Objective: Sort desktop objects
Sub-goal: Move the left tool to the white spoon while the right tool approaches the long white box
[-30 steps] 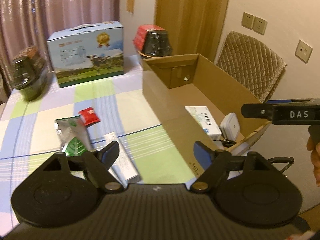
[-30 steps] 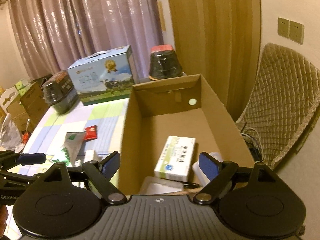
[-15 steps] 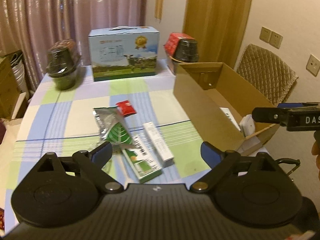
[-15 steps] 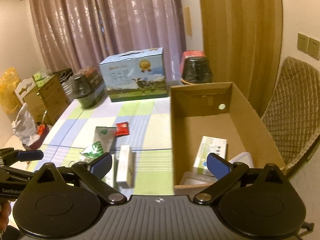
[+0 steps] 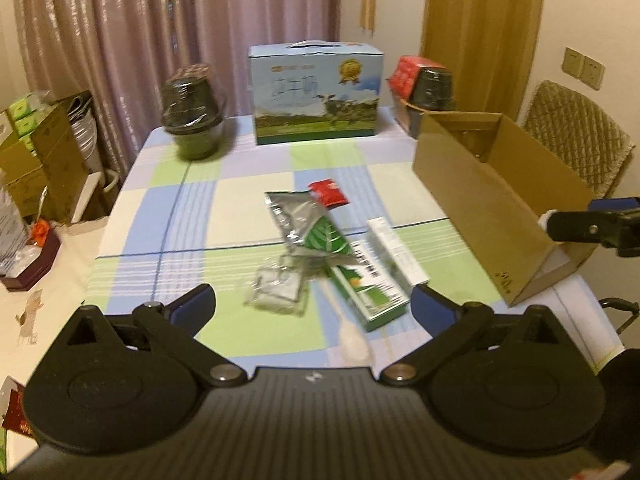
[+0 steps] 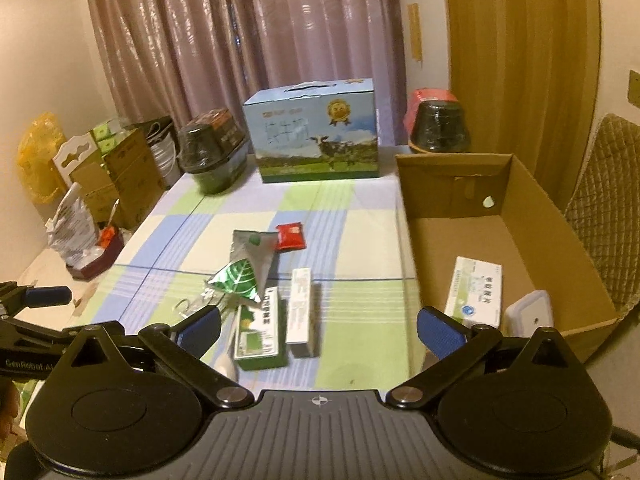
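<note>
Item 1, left gripper (image 5: 312,304): fingers spread wide, nothing between them. A second ago we had it close over the cardboard box (image 5: 500,204); it has since drawn back, and it now looks down on the loose pile near the front edge of the surface (image 5: 160,208).

Item 2, right gripper (image 6: 318,330): fingers likewise apart and empty. It too has pulled back from the box mouth to a wider view.

Item 3, cardboard box: at the right edge of the surface, open at the top. Inside, toward its near end, lie a white medicine carton (image 6: 476,290) and a small white case (image 6: 528,316).

Item 4, still to sort, all in the middle of the surface toward the front edge:
- green carton (image 5: 366,286), touching the long white carton (image 5: 396,250) beside it
- silver and green foil pouch (image 5: 308,226), overlapping the green carton's far end
- clear plastic packet (image 5: 278,290), just left of the green carton
- red sachet (image 5: 330,193), at the pouch's far end

Item 5, reading: we judge the box partly filled and both grippers free, so the retreat sets up the next pick from the pile. The overlap of pouch and carton may drag a neighbour along.
</note>
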Motion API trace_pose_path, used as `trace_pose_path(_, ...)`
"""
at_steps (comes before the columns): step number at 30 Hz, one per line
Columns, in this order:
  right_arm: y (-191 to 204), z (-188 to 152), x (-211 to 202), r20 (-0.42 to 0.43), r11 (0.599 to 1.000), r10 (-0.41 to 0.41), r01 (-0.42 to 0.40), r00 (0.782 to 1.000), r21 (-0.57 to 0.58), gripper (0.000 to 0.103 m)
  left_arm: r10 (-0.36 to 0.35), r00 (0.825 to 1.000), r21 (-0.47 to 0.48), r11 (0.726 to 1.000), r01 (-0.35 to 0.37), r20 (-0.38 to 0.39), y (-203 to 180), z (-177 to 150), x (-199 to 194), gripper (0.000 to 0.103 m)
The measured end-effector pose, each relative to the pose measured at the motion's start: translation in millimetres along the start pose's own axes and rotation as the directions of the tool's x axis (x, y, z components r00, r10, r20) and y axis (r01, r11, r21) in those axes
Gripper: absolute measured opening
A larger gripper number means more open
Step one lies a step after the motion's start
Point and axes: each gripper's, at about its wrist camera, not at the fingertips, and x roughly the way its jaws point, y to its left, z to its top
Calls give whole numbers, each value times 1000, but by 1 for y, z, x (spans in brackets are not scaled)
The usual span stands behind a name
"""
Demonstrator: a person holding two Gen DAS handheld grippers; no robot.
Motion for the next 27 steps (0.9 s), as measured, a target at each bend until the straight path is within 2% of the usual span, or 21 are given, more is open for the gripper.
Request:
trace_pose_path(9, 13, -15, 16, -43, 999, 32, -33, 999, -16, 101, 31, 999, -8, 999, -31, -30, 23, -15, 6, 102)
trace_pose_path(17, 20, -28, 42, -97, 999, 49, -51, 994, -19, 101, 60, 996, 82, 995, -55, -64, 16, -28, 27, 102)
trace_pose_path(27, 16, -37, 75, -137, 998, 61, -64, 989, -21, 101, -11, 991, 59, 998, 19, -132, 3, -47, 71, 97)
